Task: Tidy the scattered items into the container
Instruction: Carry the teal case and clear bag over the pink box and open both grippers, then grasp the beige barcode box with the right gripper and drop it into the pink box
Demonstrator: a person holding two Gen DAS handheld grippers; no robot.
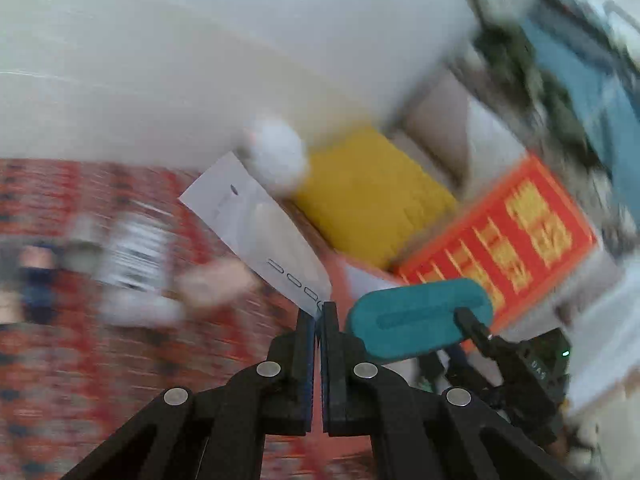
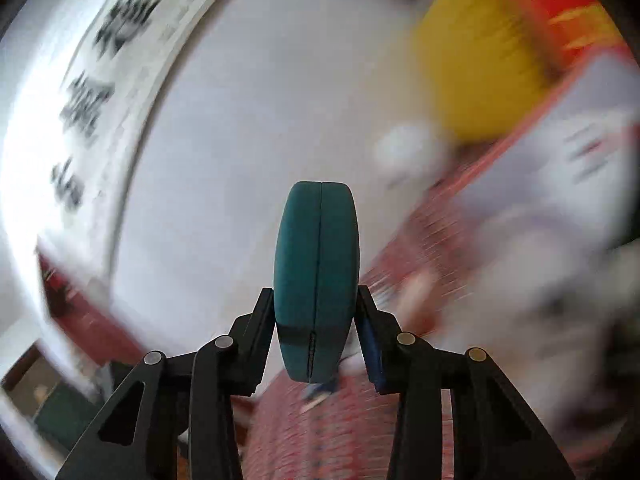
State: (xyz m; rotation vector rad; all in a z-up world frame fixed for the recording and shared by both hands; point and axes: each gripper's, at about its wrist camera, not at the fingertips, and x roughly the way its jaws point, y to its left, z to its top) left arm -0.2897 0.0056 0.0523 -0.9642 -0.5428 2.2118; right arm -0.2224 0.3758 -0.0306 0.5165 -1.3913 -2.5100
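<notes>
My left gripper (image 1: pixel 319 309) is shut on the near corner of a flat white package (image 1: pixel 256 224), which hangs tilted over the red patterned cloth (image 1: pixel 60 360). My right gripper (image 2: pixel 316 292) is shut on a teal oval case (image 2: pixel 316 264); the same teal case (image 1: pixel 420 320) shows just right of my left fingers. Behind them is an open box with a red flap bearing yellow characters (image 1: pixel 500 248). A yellow item (image 1: pixel 372 196) lies inside it, and a white fluffy ball (image 1: pixel 276 156) is at its near rim. Both views are motion-blurred.
A blurred bottle with a striped label (image 1: pixel 136 252) lies on the cloth at left, with other small blurred items beside it. A white wall with a calligraphy scroll (image 2: pixel 104 60) is behind. Blue and dark clutter (image 1: pixel 580 100) fills the far right.
</notes>
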